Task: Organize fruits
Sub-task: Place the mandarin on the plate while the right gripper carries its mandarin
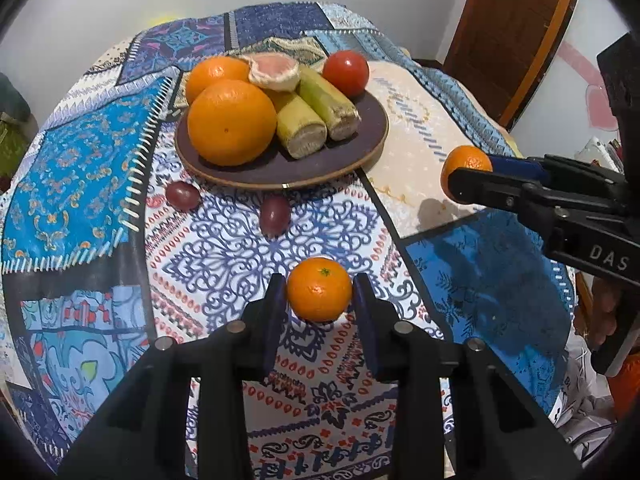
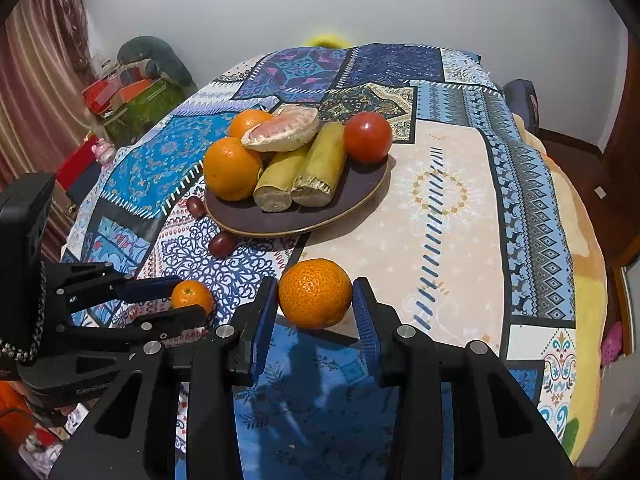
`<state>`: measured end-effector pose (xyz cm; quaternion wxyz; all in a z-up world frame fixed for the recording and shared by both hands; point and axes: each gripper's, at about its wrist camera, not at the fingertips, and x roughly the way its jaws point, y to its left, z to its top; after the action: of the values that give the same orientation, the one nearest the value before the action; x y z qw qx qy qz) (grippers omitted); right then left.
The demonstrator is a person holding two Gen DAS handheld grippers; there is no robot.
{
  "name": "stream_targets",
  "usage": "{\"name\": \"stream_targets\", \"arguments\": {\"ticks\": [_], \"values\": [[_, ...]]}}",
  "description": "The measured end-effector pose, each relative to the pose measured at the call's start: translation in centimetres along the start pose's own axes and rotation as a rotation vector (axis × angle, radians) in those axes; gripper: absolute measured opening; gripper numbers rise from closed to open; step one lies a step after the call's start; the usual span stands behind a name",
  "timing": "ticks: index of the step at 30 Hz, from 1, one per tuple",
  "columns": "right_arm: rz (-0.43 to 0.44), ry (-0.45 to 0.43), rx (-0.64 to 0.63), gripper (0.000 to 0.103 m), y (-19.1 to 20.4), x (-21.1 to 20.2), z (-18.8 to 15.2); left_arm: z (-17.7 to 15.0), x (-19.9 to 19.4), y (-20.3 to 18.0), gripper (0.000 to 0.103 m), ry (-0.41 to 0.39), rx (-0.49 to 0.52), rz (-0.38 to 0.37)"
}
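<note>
My left gripper (image 1: 320, 285) is shut on a small tangerine (image 1: 319, 290) low over the patterned tablecloth; the right wrist view shows that gripper (image 2: 193, 298) from the side, both pads against the fruit. My right gripper (image 2: 316, 289) is shut on a bigger tangerine (image 2: 315, 293), held above the cloth with its shadow below. Beyond both stands a dark plate (image 1: 352, 152) carrying two oranges (image 1: 232, 122), two sugarcane pieces (image 1: 304, 128), a peeled pomelo segment (image 1: 274, 70) and a tomato (image 1: 346, 72).
Two dark grapes (image 1: 183, 196) (image 1: 274, 214) lie on the cloth just in front of the plate. The round table's edge (image 2: 588, 320) drops off at the right. A wooden door (image 1: 508, 32) stands behind; boxes and clutter (image 2: 132, 96) sit at the far left.
</note>
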<state>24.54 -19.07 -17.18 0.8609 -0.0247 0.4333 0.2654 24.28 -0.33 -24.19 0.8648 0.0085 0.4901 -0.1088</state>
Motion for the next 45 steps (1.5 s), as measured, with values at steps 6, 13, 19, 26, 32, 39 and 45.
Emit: {"name": "stream_targets", "arguments": {"ticks": [6,13,19,26,32,39,45], "values": [[-0.003,-0.019,-0.003,0.035,-0.1,-0.1,0.8,1.6,-1.8,1.1,0.034,-0.069,-0.040,0.005],[-0.006,-0.045,-0.022,0.035,0.5,0.3,2.0,3.4,-2.5,1.9,0.034,-0.137,-0.059,0.044],[0.005,-0.058,-0.037,0.035,1.2,1.2,3.0,4.5,-1.8,2.5,0.034,-0.159,-0.078,0.051],[0.005,-0.048,-0.059,0.035,1.9,3.1,3.7,5.3,-0.1,3.3,0.034,-0.147,-0.100,0.036],[0.026,-0.023,-0.051,0.035,1.7,4.6,3.7,5.8,1.4,3.6,0.034,-0.126,-0.113,0.019],[0.048,-0.029,-0.028,0.035,1.5,5.1,3.8,6.1,2.2,3.9,0.034,-0.120,-0.124,0.007],[0.052,-0.021,-0.024,0.036,1.4,5.3,4.0,6.1,1.9,3.8,0.034,-0.125,-0.118,0.010]]}}
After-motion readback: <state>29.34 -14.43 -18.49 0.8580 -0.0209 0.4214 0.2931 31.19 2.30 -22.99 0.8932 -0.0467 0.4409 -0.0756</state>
